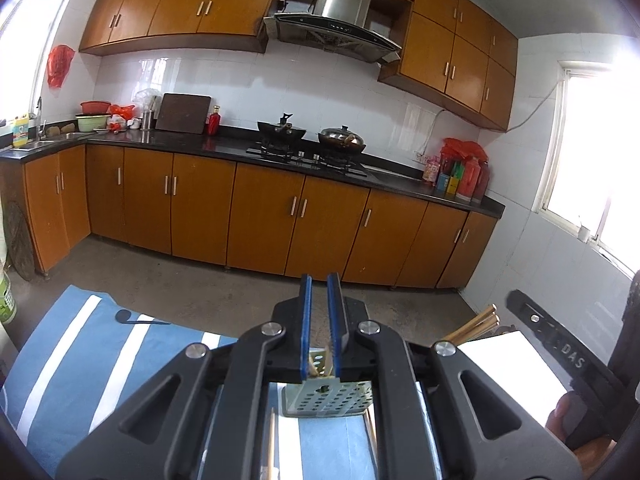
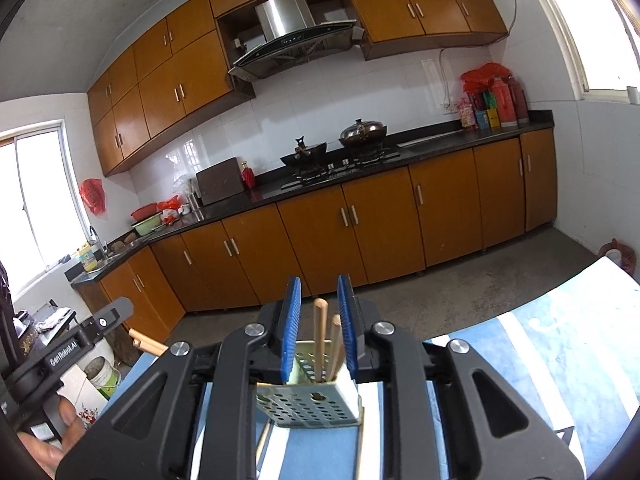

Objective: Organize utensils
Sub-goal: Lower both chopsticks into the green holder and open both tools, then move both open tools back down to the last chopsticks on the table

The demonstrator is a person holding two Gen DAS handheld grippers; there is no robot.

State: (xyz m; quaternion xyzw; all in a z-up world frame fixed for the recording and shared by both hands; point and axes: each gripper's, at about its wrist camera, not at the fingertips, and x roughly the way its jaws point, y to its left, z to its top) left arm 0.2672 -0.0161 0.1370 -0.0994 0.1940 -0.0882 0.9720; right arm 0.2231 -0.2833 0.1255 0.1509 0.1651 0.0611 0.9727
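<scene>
1. A worktop covered by a blue cloth (image 1: 80,340) with white stripes fills the near edge of both views; beyond it lie a bare grey floor (image 1: 200,280) and a kitchen wall at 12 o'clock
2. Orange-brown wooden cabinets (image 1: 264,208) with slim bar handles run below and above a glossy black counter (image 1: 180,142); the wall between them is white tile
3. A steel range hood (image 1: 340,12) hangs over a gas hob (image 1: 308,156) that carries a dark wok (image 1: 282,128) and a glass-lidded pan (image 1: 342,140)
4. In the left wrist view a dark cutting board (image 1: 184,114) and a red bottle (image 1: 214,120) stand at 10 o'clock, with red-capped bottles (image 1: 464,168) at 3 o'clock
5. Writing: "GenRobot.AI" reads along the left gripper's side, seen at 8 o'clock in the right wrist view; "DAS" shows on the black bar at 4 o'clock in the left wrist view; a dark musical note (image 1: 132,316) is printed on the cloth
6. The utensil holder (image 2: 308,408) is a boxy container of pale perforated metal, standing on the cloth just beneath both grippers
7. Two round wooden chopsticks (image 2: 320,336) stand upright in it
8. The right gripper (image 2: 320,284) has its blue-padded fingers parted around the chopsticks, not pressing them
9. The left gripper (image 1: 320,280) has its fingers drawn in to a narrow slit, with no clear grip on anything
</scene>
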